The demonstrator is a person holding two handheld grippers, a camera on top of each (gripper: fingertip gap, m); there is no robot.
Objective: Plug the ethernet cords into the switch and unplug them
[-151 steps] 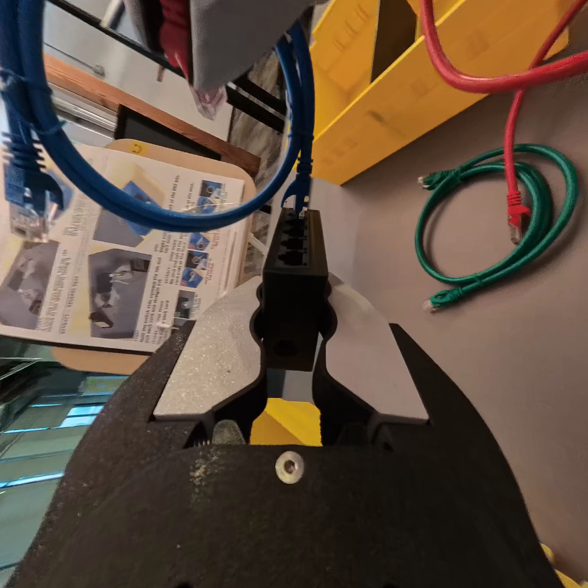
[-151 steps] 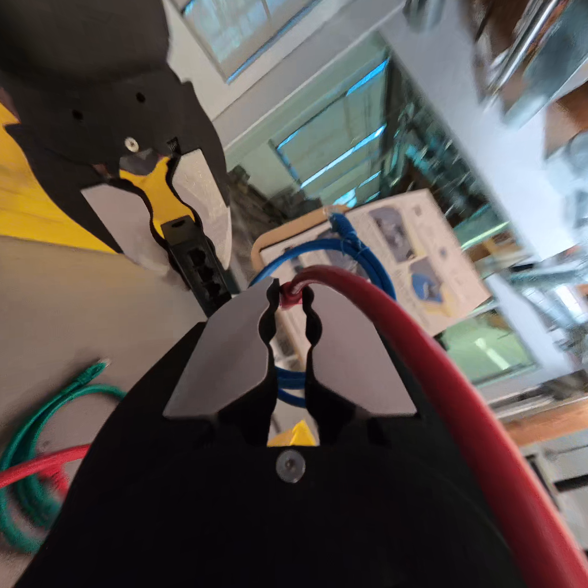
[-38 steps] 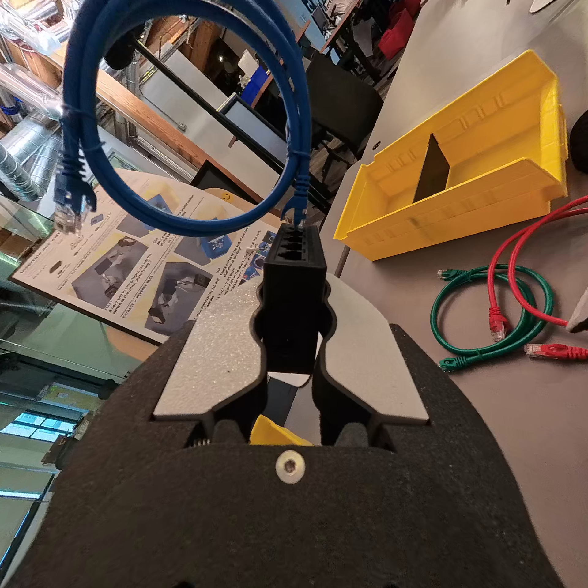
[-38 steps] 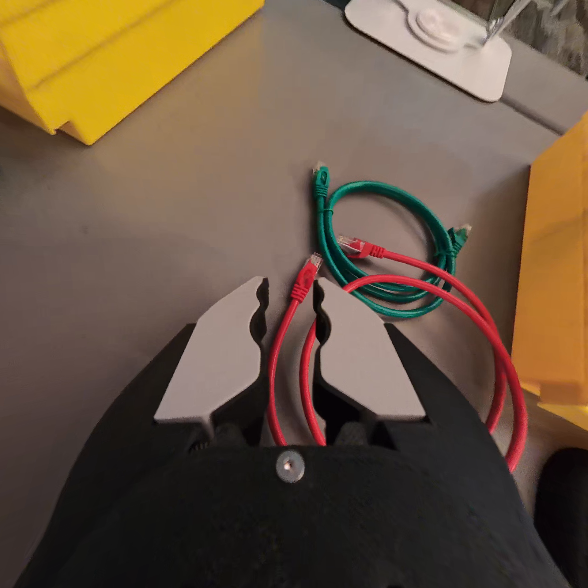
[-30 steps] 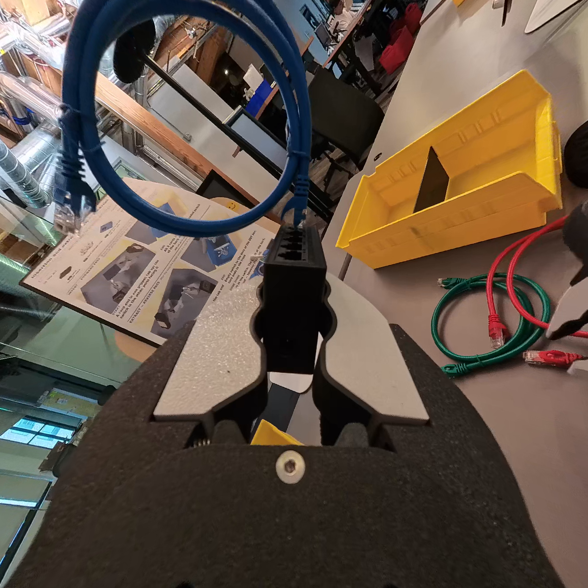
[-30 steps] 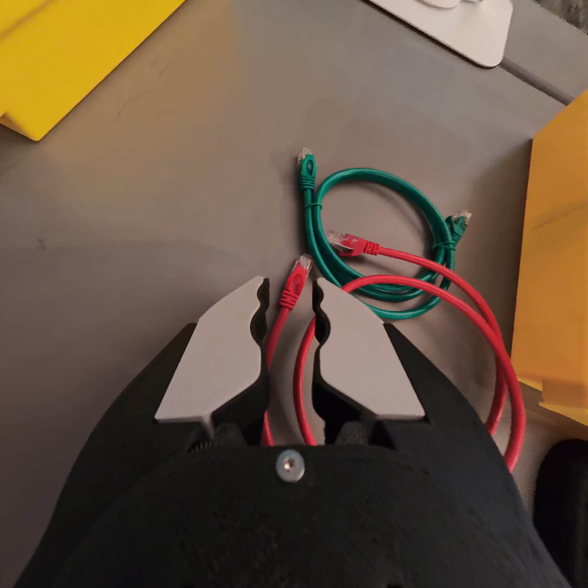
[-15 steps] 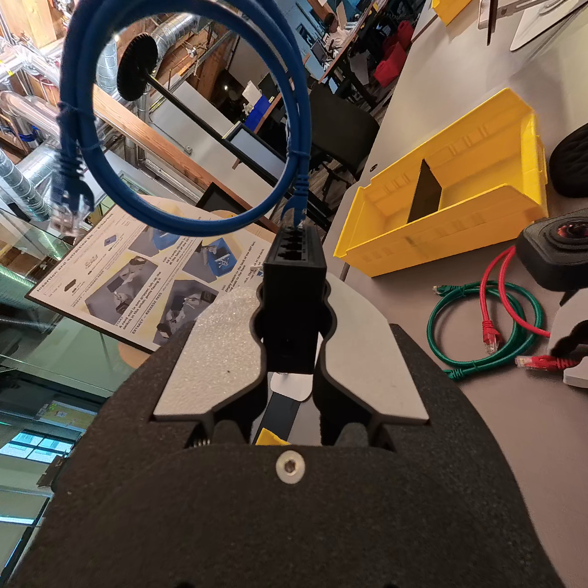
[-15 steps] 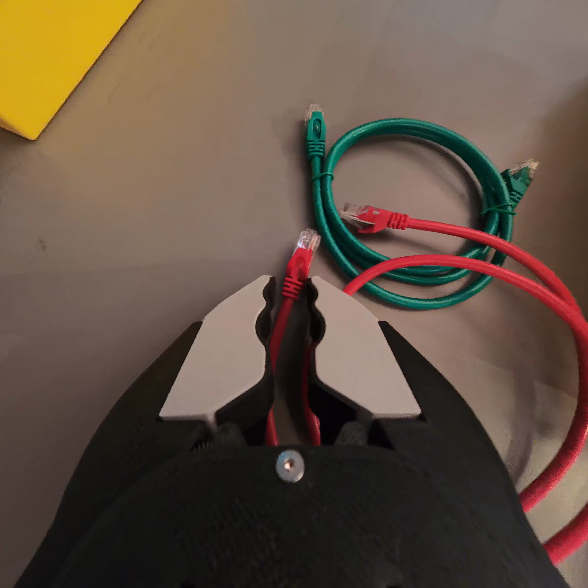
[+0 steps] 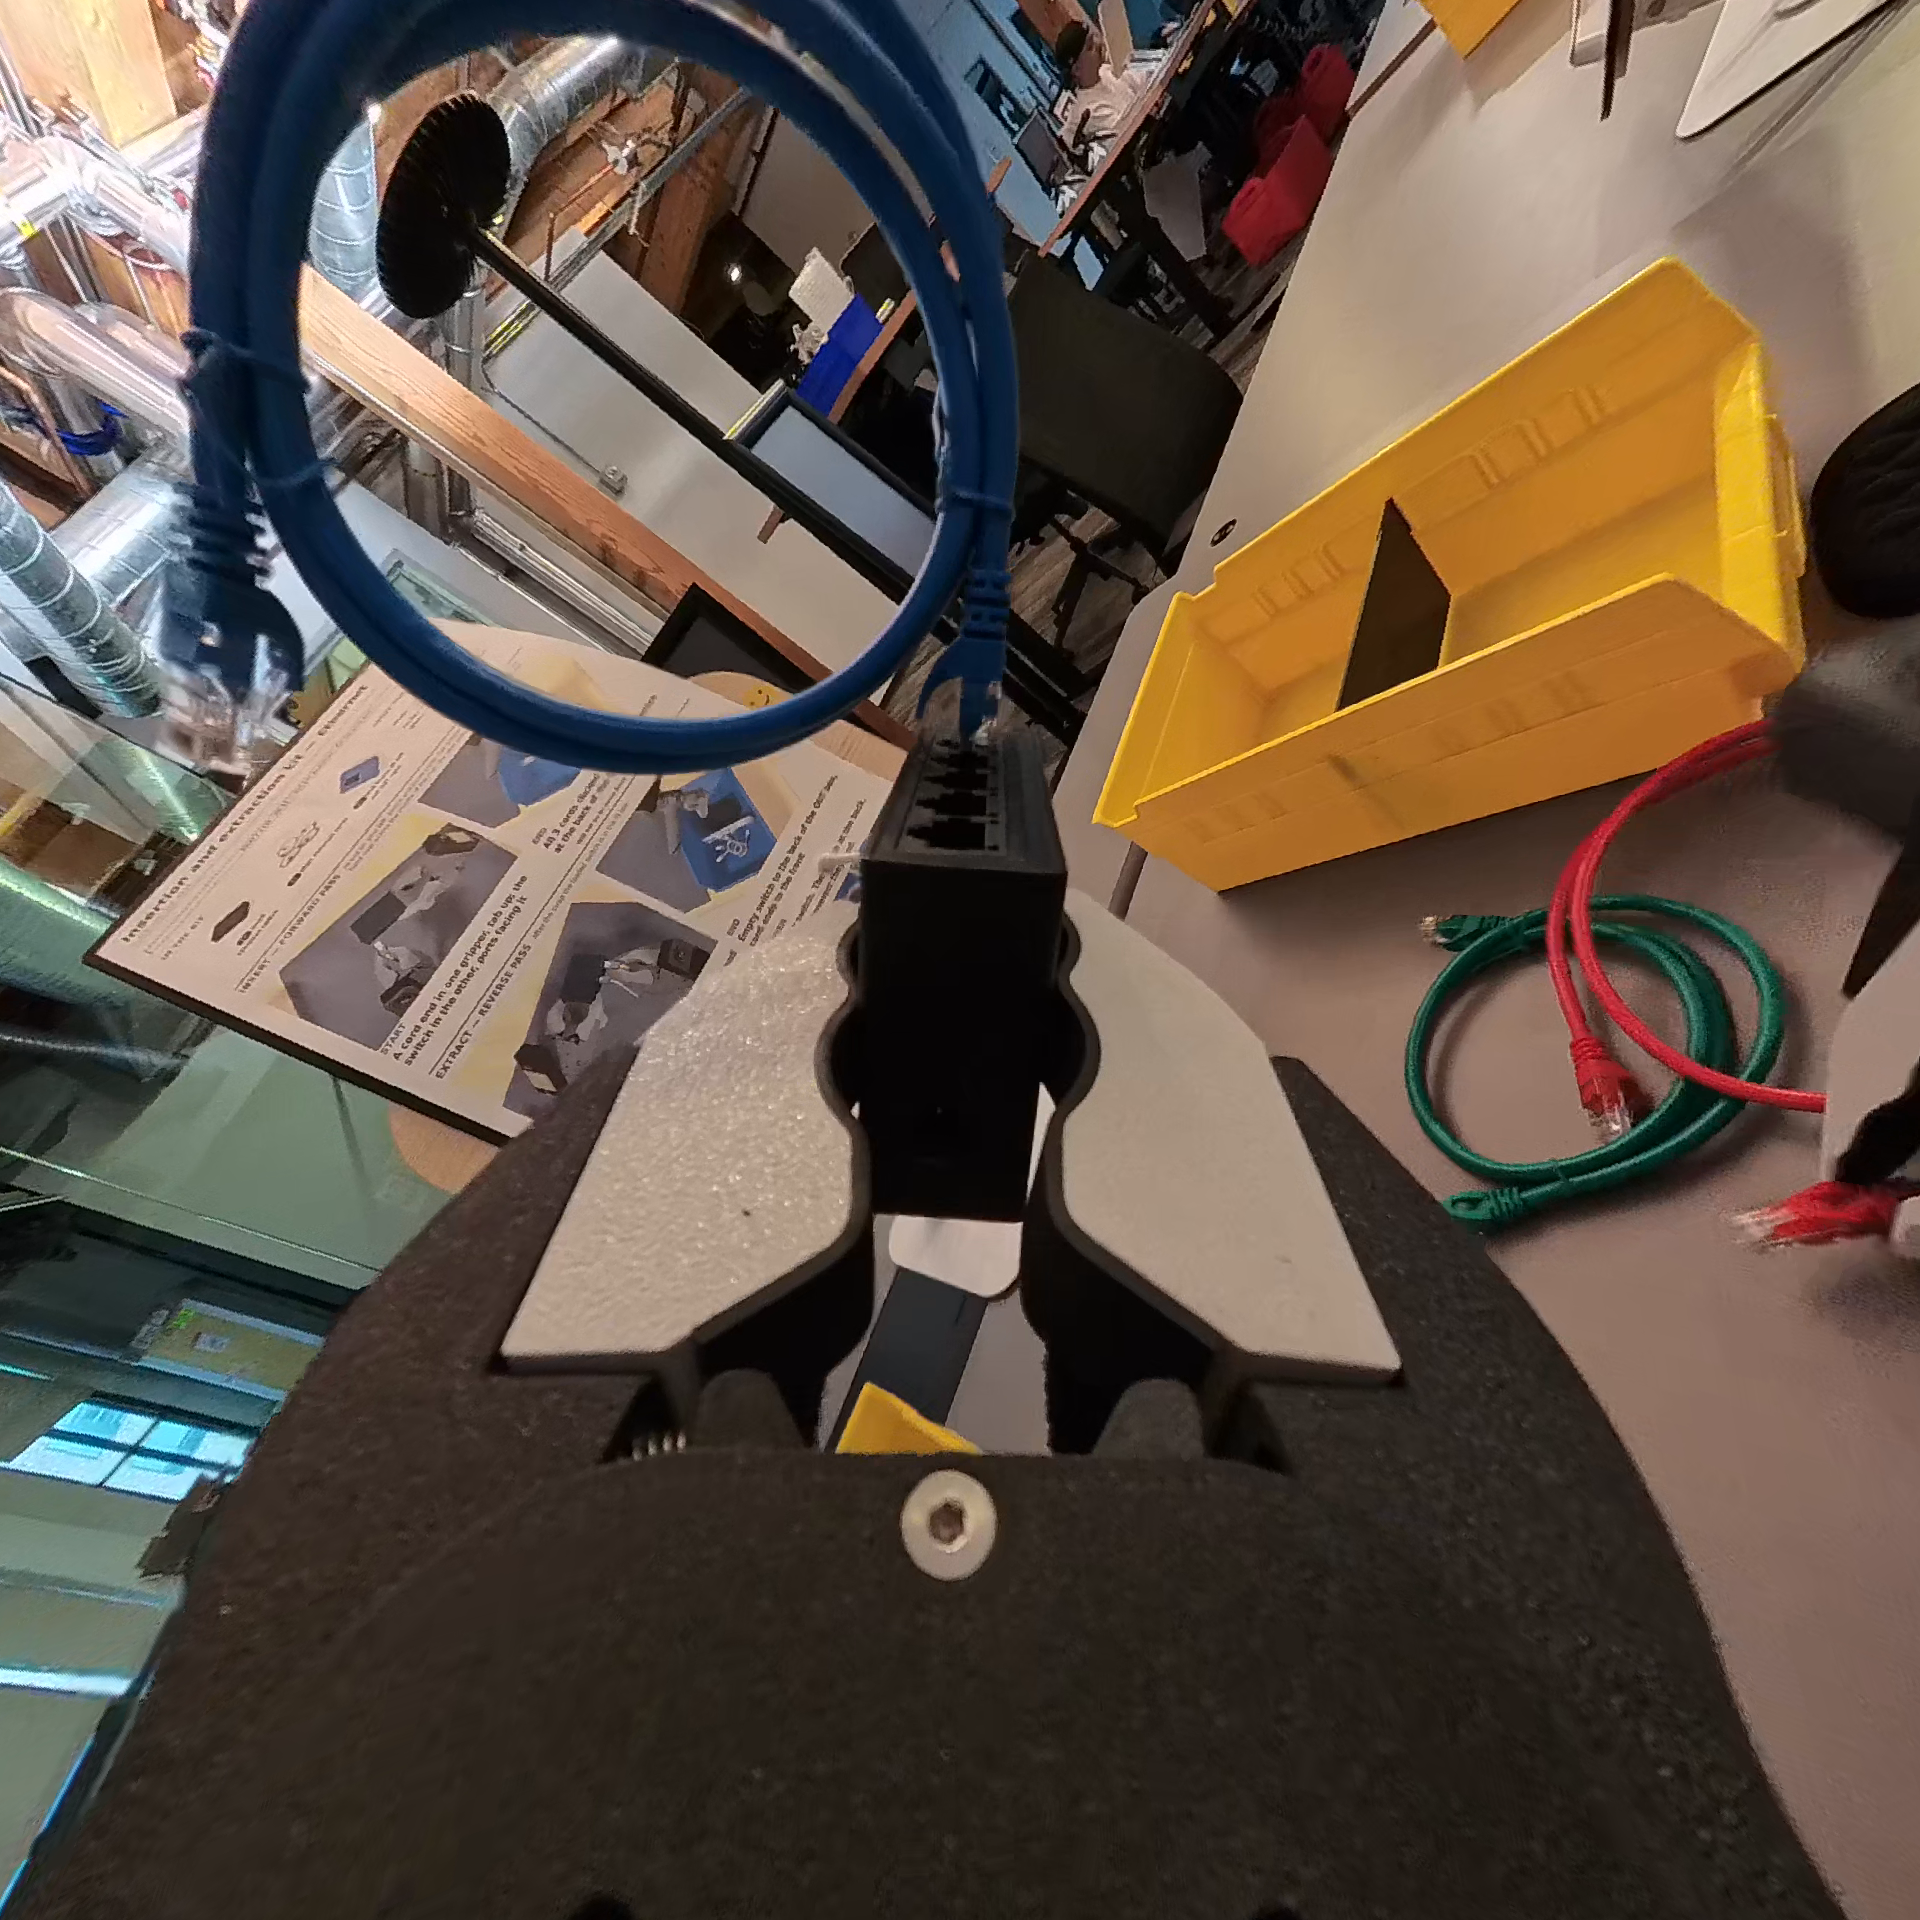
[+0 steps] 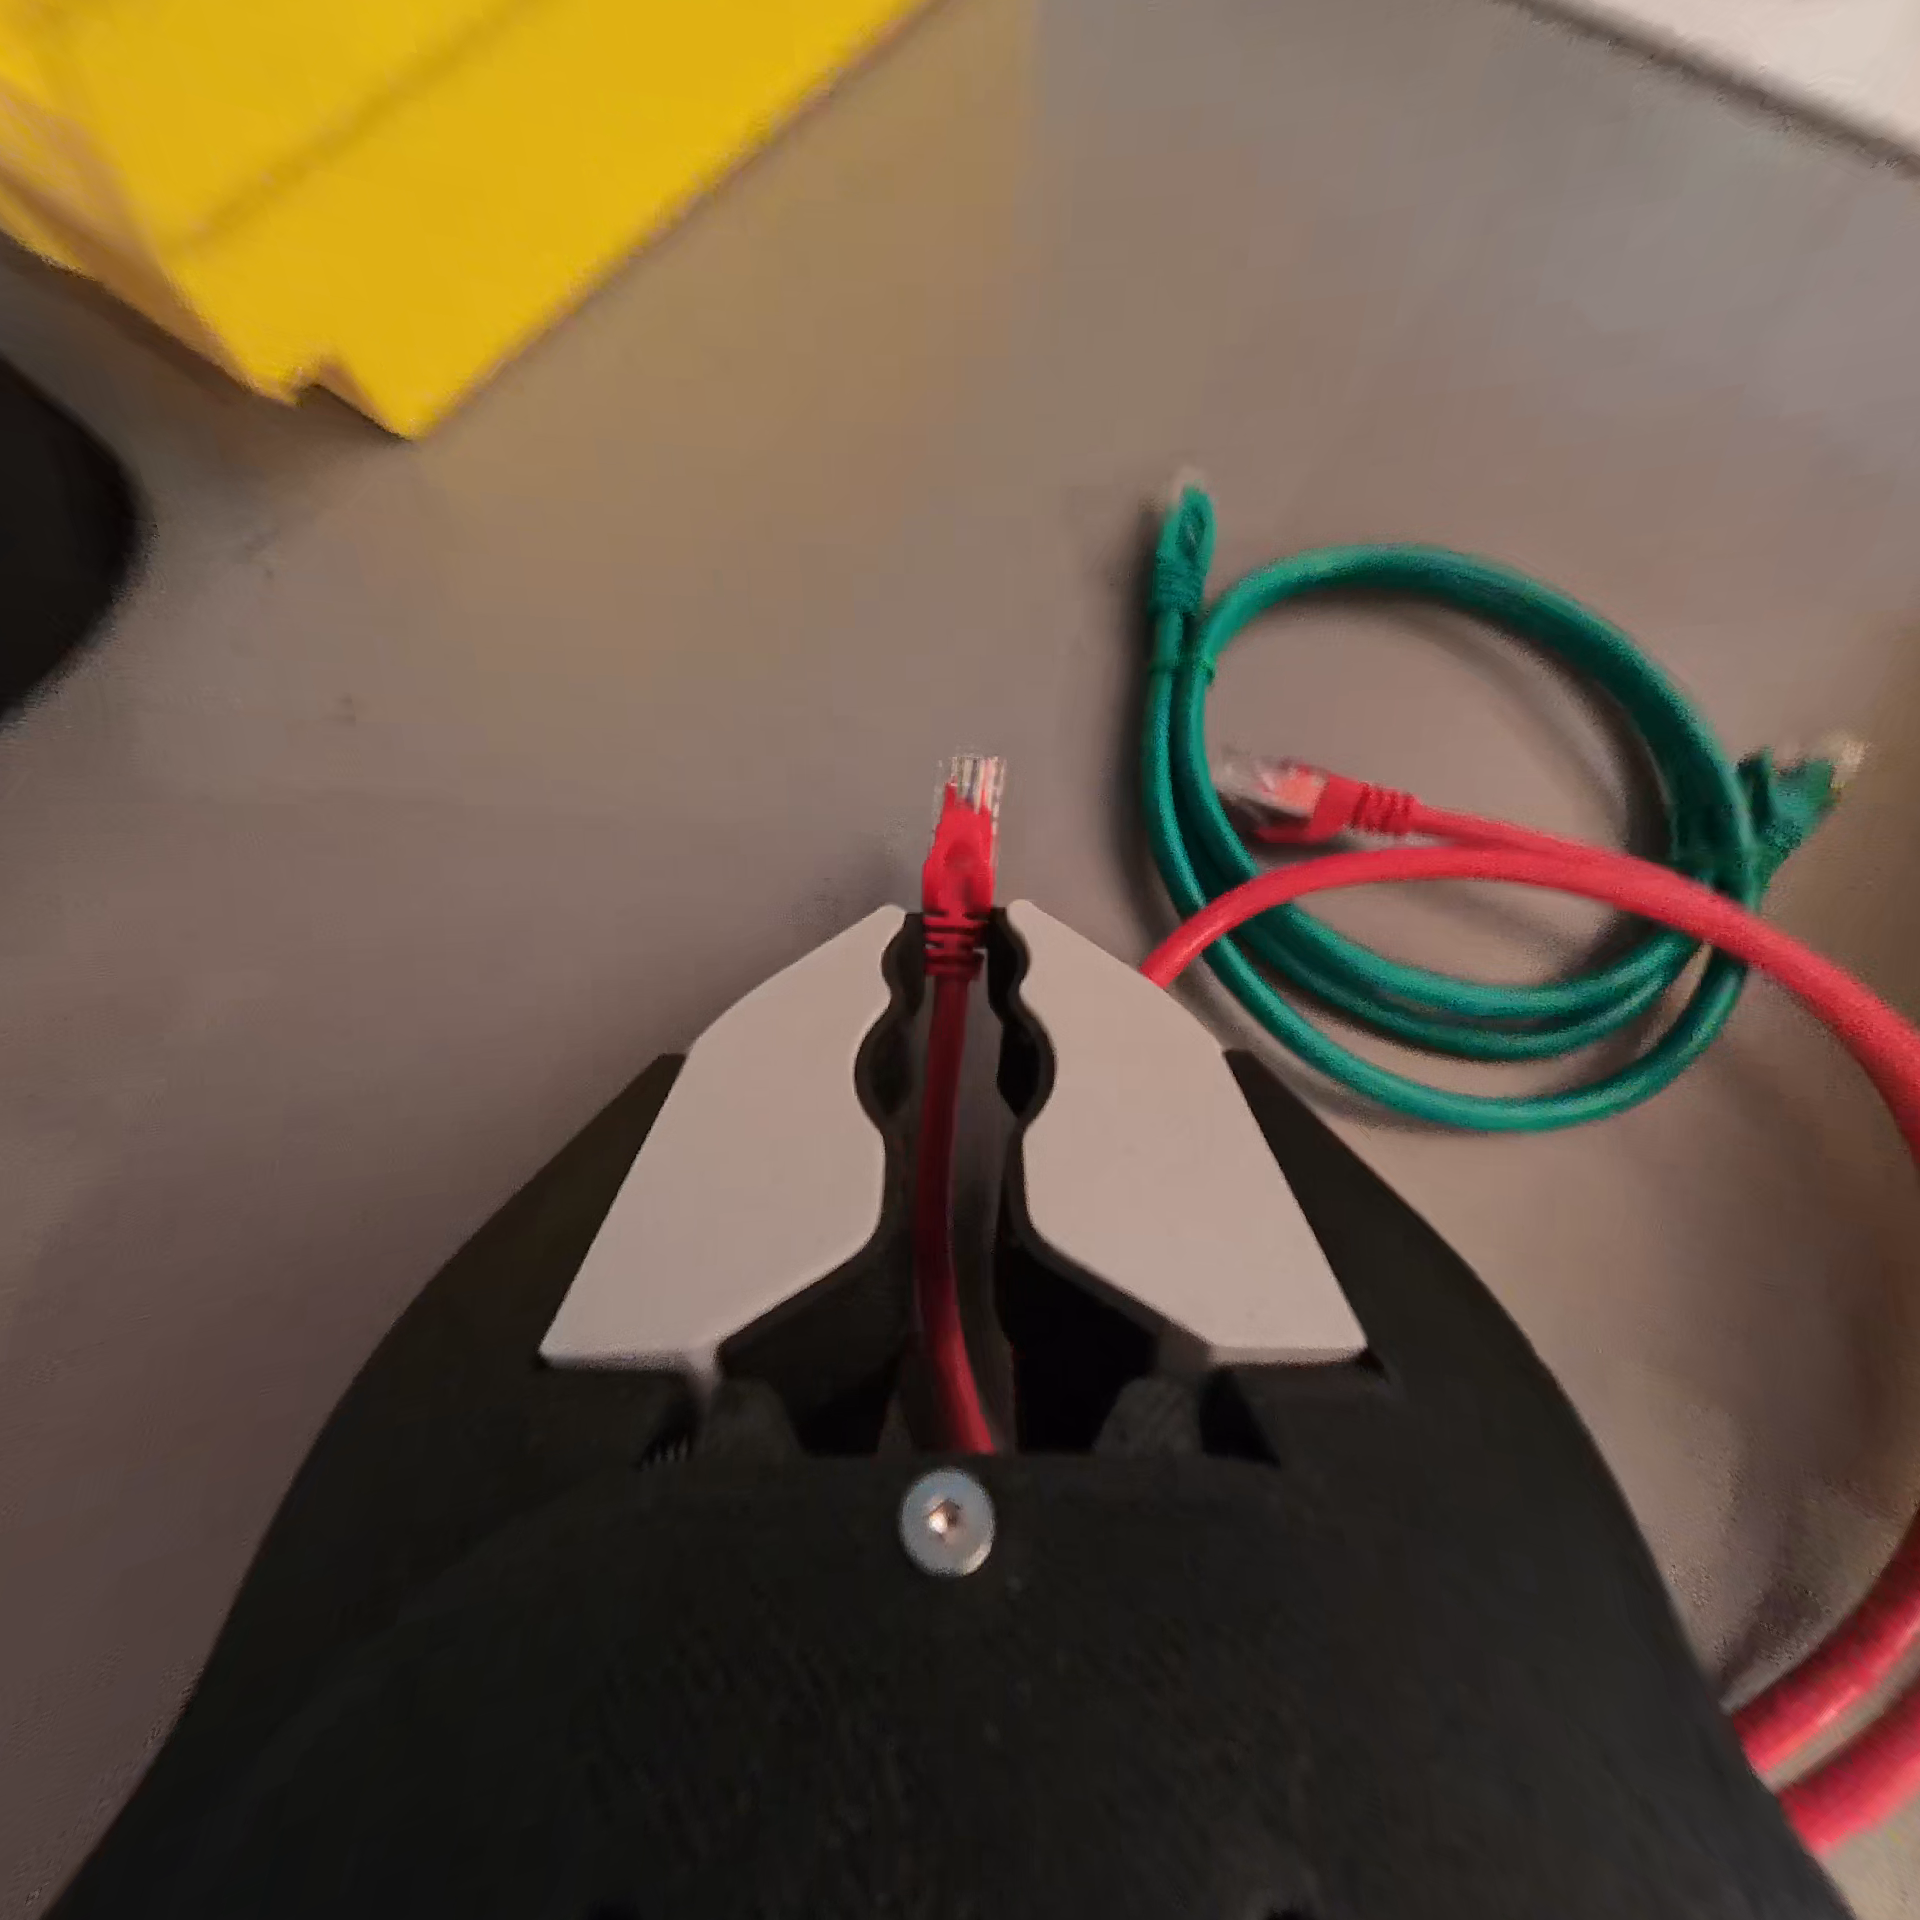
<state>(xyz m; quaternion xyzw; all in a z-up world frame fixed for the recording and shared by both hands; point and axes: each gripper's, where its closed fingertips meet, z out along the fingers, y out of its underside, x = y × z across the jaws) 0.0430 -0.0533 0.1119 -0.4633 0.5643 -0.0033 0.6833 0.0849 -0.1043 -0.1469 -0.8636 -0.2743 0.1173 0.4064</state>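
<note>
My left gripper (image 9: 961, 940) is shut on a black switch (image 9: 961, 956), held up in the air with its ports facing up. A blue cord (image 9: 582, 717) is plugged into the farthest port and loops above it, its free plug (image 9: 223, 665) dangling at the left. My right gripper (image 10: 954, 920) is shut on a red cord (image 10: 951, 1122) just behind its plug (image 10: 964, 821), which sticks out past the tips above the grey table (image 10: 520, 779). The red cord's other plug (image 10: 1299, 805) lies on a coiled green cord (image 10: 1455, 831). The right gripper also shows at the right edge of the left wrist view (image 9: 1870, 1195).
A yellow bin (image 9: 1455, 665) with a black divider stands on the table behind the cords; its corner shows in the right wrist view (image 10: 364, 208). A printed instruction sheet (image 9: 447, 914) on a round wooden board lies beyond the table's left edge. A black chair (image 9: 1112, 416) stands farther back. My right fingertips sit around 25 centimeters from my left ones.
My right gripper has shut on the red cord behind its plug and lifted it slightly off the table. My left gripper still holds the switch, raised and tilted a little.
</note>
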